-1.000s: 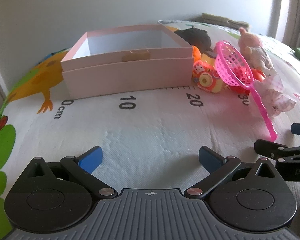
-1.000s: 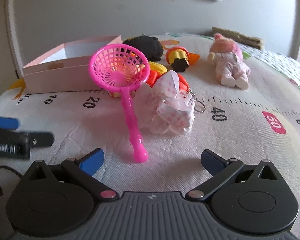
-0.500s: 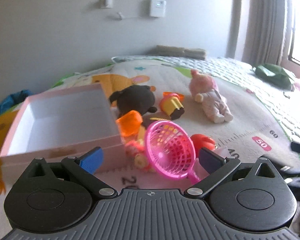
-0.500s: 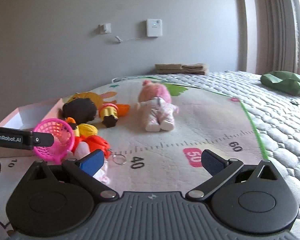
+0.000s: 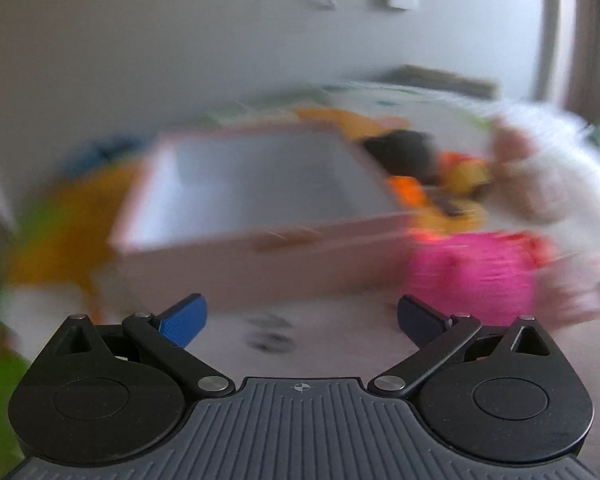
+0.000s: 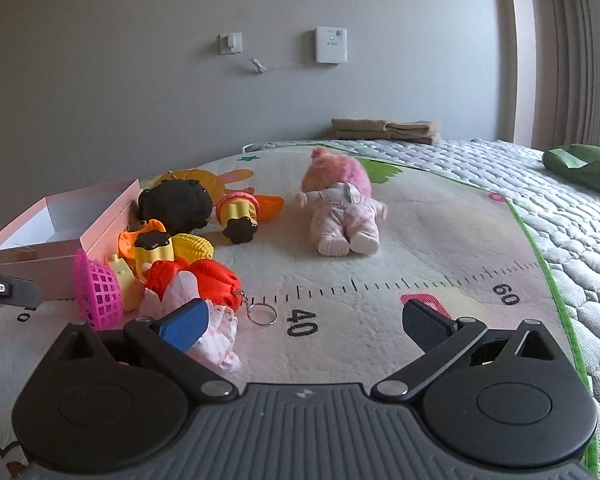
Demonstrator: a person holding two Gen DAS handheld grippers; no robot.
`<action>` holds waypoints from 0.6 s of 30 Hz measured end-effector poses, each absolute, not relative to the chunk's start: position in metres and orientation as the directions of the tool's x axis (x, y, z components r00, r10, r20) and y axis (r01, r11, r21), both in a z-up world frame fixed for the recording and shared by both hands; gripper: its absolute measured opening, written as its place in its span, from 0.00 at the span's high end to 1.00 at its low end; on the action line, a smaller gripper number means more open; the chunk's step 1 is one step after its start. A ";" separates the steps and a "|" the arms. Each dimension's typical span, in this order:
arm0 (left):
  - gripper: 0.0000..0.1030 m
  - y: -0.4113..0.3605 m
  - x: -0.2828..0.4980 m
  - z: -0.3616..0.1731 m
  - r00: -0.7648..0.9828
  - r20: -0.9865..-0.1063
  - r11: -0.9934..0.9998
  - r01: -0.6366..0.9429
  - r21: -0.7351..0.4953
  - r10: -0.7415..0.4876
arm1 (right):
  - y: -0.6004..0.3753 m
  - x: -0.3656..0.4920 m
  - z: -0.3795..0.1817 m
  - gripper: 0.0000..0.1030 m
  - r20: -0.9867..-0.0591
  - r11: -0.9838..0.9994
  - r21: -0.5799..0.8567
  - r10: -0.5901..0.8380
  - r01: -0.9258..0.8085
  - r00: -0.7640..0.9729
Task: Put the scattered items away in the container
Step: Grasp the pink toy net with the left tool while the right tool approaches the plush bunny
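Observation:
A pink open box (image 6: 56, 236) stands at the left on the printed play mat; it is blurred in the left wrist view (image 5: 256, 208). Toys lie in a heap right of it: a pink net basket (image 6: 96, 296) (image 5: 472, 268), a black plush (image 6: 176, 204), a yellow-and-orange toy (image 6: 240, 216), a red toy (image 6: 212, 280), a frilly white-pink cloth item with a key ring (image 6: 220, 332). A pink-haired doll (image 6: 344, 208) lies face down, apart to the right. My left gripper (image 5: 300, 320) and right gripper (image 6: 300, 322) are both open and empty above the mat.
A folded beige cloth (image 6: 384, 128) lies at the wall behind the mat. A green item (image 6: 584, 164) lies on the quilted bedding at the far right. The left gripper's finger (image 6: 8, 290) shows at the left edge of the right wrist view.
Both grippers have risen from the mat and tilted up. The left view has swung left towards the box and is motion-blurred. The right view has shifted towards the doll.

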State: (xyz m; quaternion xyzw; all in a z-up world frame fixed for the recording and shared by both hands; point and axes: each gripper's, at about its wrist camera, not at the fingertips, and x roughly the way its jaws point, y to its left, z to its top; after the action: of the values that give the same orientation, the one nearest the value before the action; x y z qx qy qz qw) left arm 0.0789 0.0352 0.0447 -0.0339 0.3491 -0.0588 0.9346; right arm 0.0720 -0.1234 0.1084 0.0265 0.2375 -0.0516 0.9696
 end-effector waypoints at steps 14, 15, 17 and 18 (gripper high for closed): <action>0.00 -0.037 0.109 0.020 0.689 -0.629 0.927 0.341 -0.155 -0.359 | -0.131 0.056 0.108 0.00 -0.488 0.997 -0.012 -0.072 0.076 0.870; 0.00 -0.038 0.111 0.018 0.691 -0.631 0.930 0.334 -0.155 -0.353 | -0.131 0.056 0.108 0.00 -0.490 0.998 -0.008 -0.062 0.066 0.869; 0.00 -0.036 0.110 0.016 0.691 -0.630 0.931 0.324 -0.169 -0.355 | -0.128 0.058 0.110 0.00 -0.487 0.999 -0.003 -0.041 0.046 0.872; 0.00 -0.035 0.111 0.014 0.689 -0.631 0.931 0.319 -0.178 -0.357 | -0.126 0.058 0.111 0.00 -0.485 0.999 0.001 -0.027 0.032 0.874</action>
State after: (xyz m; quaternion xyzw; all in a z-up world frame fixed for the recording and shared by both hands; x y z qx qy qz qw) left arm 0.1111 -0.0349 0.0142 -0.0269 0.3487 -0.1840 0.9186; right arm 0.0582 -0.1261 0.1111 0.0047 0.2502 -0.0152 0.9681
